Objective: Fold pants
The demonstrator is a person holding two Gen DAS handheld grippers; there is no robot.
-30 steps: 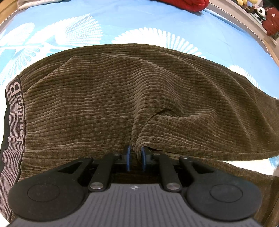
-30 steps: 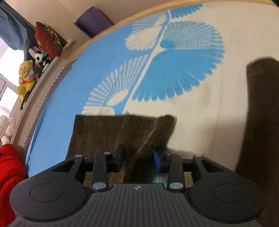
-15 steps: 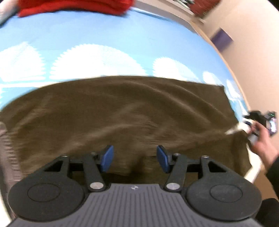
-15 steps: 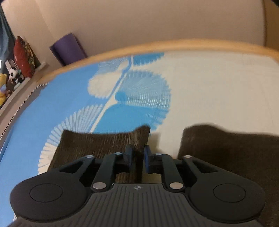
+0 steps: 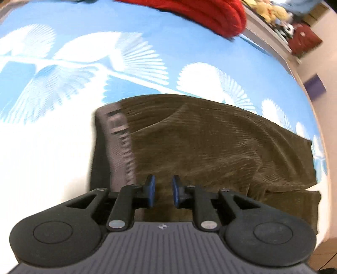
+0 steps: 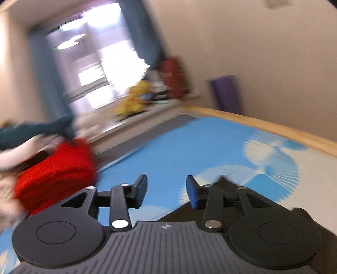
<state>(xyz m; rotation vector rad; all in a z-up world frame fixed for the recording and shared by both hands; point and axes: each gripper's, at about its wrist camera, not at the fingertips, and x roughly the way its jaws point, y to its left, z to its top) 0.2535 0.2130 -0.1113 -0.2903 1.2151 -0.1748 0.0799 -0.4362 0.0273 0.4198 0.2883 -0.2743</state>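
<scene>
Brown corduroy pants (image 5: 210, 147) lie folded lengthwise on the blue-and-white bed sheet (image 5: 84, 63), grey waistband (image 5: 120, 145) to the left, leg ends to the right. My left gripper (image 5: 162, 192) is open with a narrow gap, above the near edge of the pants beside the waistband, holding nothing. My right gripper (image 6: 166, 190) is open and empty, raised above the bed; a dark corner of the pants (image 6: 223, 183) shows behind its right finger. The right wrist view is blurred.
A red knitted garment (image 5: 200, 12) lies at the far side of the bed, also in the right wrist view (image 6: 56, 172). A wooden bed edge (image 6: 263, 126), a shelf with plush toys (image 6: 134, 101), a purple roll (image 6: 225, 92) and a window stand beyond.
Both grippers let go of the pants. The left one opened, swung left toward the waistband and narrowed its gap. The right one opened and lifted away, now facing the room.
</scene>
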